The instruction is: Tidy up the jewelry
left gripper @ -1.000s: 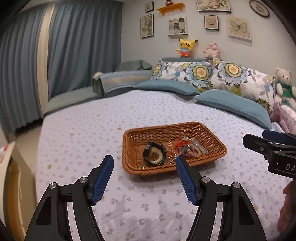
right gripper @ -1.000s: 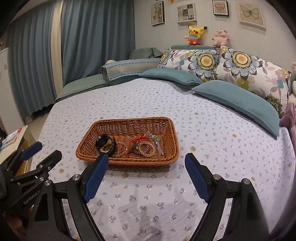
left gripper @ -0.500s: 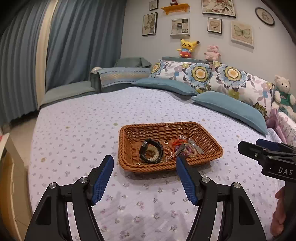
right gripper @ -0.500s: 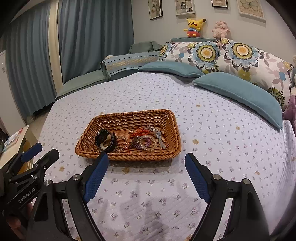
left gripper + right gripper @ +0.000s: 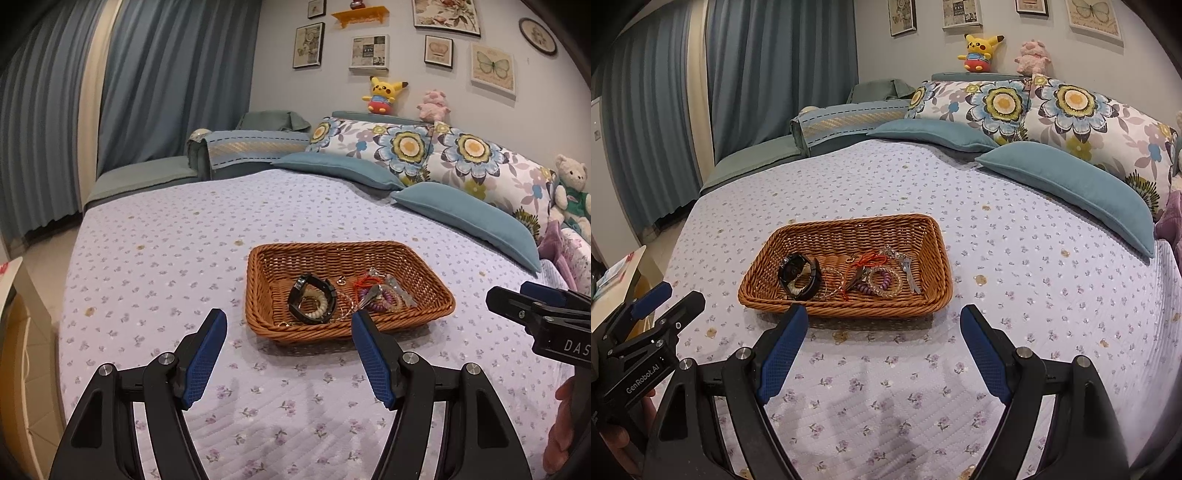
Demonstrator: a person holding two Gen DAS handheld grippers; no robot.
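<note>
Both my grippers, left (image 5: 288, 328) and right (image 5: 882, 325), spread wide, empty. Black watch (image 5: 798, 275), bead bracelets (image 5: 884, 282) lie inside wicker basket (image 5: 938, 258) mid-bed. Either sorted already or awaiting sorting; undetermined.

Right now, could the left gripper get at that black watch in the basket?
Probably yes. The left gripper is open, empty, facing the wicker basket. The black watch lies on top at the near left, beside the bracelets, uncovered.
</note>
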